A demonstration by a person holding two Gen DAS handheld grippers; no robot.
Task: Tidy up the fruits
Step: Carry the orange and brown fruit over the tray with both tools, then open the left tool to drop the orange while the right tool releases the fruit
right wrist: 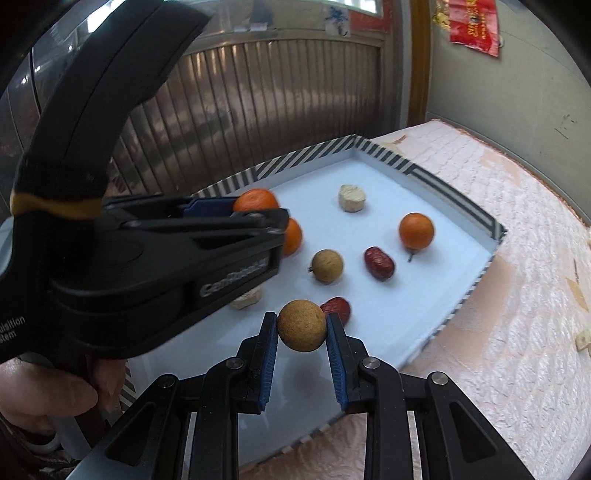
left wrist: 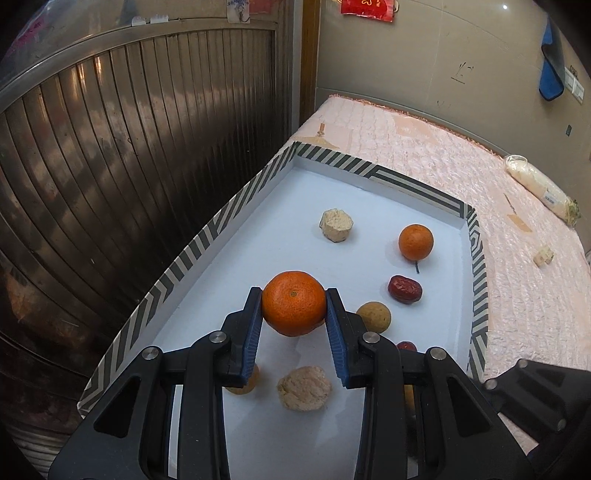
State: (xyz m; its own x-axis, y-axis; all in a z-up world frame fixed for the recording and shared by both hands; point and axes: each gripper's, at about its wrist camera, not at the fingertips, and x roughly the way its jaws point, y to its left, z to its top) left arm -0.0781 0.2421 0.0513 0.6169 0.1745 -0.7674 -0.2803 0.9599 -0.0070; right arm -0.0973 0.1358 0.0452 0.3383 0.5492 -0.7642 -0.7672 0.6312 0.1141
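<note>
Fruits lie in striped-rimmed white tray (left wrist: 207, 236) on pink quilted bedding (left wrist: 424, 155); beige walls.

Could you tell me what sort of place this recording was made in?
Probably a room in a home, not a lab: the tray of fruit sits on a pink quilted mattress, with a red paper decoration on the wall and a ribbed metal shutter alongside.
</note>
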